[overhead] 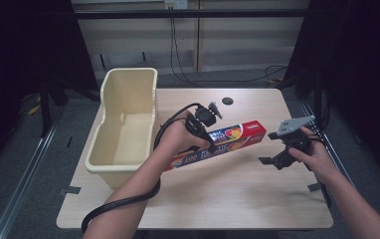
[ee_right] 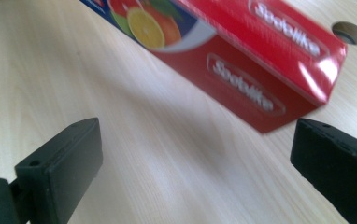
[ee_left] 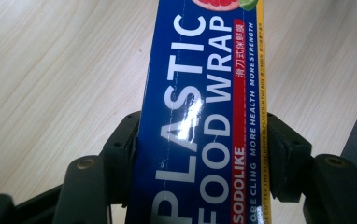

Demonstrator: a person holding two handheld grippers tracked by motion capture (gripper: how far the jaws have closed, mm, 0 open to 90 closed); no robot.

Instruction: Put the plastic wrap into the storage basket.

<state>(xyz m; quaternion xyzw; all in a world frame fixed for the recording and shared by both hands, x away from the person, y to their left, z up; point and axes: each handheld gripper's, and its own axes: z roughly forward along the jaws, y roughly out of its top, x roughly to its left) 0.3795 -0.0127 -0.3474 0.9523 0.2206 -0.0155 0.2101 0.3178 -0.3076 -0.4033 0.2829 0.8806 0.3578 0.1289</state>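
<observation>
Pale wooden table [overhead: 237, 194] — dark room, grey floor [overhead: 9, 169].

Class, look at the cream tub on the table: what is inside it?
The cream tub shows a bare floor and nothing on it. Its near wall hides the strip just behind it.

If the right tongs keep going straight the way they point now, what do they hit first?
Most likely the red end of the long plastic food wrap box, just ahead of the open right tongs; depth is uncertain.

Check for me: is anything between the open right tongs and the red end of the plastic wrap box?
Nothing visible. Bare table lies between the right tongs and the plastic wrap box, which the left tongs grip.
</observation>
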